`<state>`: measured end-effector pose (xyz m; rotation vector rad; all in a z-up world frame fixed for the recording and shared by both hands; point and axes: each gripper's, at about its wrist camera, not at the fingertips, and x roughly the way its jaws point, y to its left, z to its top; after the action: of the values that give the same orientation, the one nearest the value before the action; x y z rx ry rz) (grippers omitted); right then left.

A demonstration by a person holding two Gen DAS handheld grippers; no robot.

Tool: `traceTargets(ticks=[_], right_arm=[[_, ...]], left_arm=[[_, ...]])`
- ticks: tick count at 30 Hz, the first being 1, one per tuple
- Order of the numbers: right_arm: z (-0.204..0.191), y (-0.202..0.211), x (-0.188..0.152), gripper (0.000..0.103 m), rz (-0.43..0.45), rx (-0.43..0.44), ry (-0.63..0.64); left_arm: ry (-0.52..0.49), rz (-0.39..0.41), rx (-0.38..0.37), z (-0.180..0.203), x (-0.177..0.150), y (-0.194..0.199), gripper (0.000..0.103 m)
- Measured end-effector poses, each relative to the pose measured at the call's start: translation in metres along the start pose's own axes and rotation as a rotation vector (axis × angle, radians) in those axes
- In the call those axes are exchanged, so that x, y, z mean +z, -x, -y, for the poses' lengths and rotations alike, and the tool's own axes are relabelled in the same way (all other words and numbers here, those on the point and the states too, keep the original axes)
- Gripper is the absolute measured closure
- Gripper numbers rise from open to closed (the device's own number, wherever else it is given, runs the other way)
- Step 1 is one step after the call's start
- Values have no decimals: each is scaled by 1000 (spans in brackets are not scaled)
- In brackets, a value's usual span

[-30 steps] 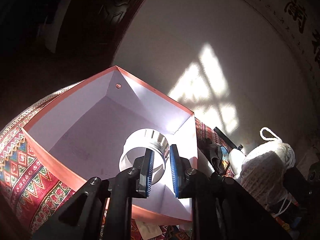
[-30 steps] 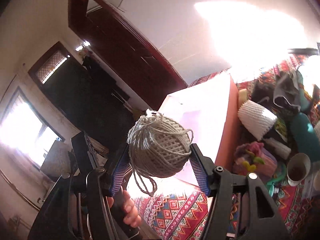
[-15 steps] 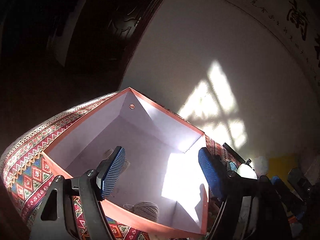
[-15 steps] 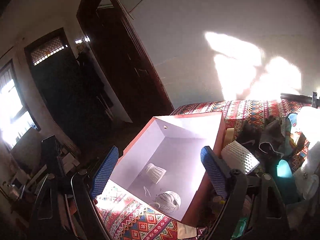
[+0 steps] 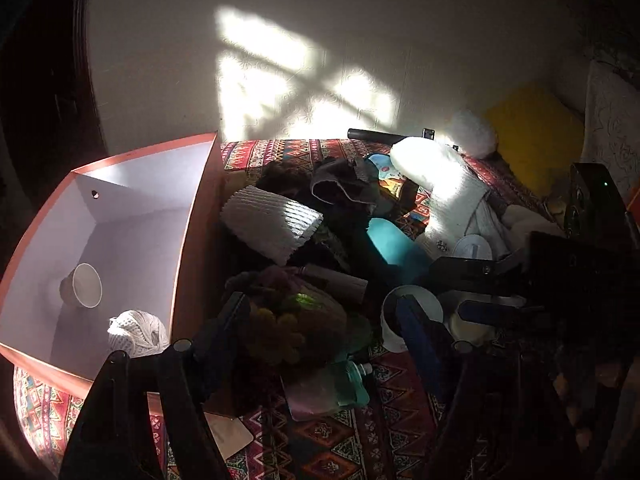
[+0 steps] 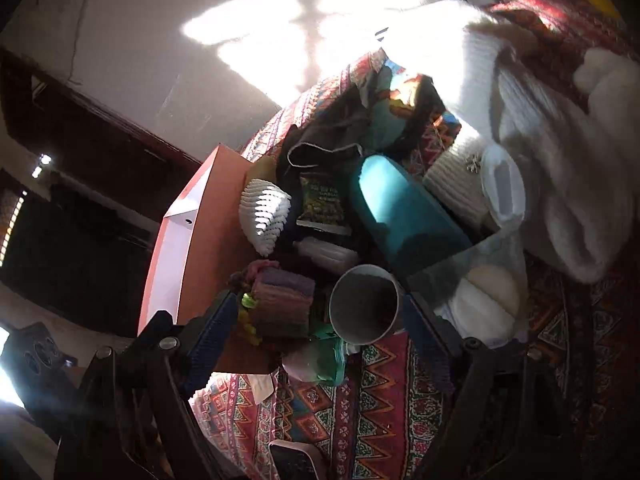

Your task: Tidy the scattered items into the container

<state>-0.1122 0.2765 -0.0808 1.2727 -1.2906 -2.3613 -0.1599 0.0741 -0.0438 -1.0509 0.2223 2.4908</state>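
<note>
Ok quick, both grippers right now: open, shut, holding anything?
Left gripper: open, holding nothing, over the knitted item.
Right gripper: open, holding nothing, paper cup between its fingers.

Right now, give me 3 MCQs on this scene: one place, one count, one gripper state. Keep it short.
1. Where is the ball of twine?
A. inside the orange box
B. on the patterned cloth
C. in the left gripper

2. How many items lie in the box?
A. none
B. two
C. five

3. What state is the right gripper in?
A. shut on the twine
B. shut on the teal bottle
C. open

Answers:
1 A, the twine rests on the box floor near its front wall.
2 B, only the twine and a small white cup show inside.
3 C, its blue pads stand wide apart with the paper cup seen between them, ungripped.
</note>
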Motion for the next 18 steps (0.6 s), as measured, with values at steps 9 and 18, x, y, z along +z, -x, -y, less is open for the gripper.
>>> traceTargets(ticks=[9, 18], right_arm=[[39, -45, 4, 26, -102, 25, -140], [57, -55, 6, 61, -103, 16, -167]], left_arm=[[-89, -96, 183, 10, -14, -59, 28], [-302, -110, 401, 20, -21, -94, 29]])
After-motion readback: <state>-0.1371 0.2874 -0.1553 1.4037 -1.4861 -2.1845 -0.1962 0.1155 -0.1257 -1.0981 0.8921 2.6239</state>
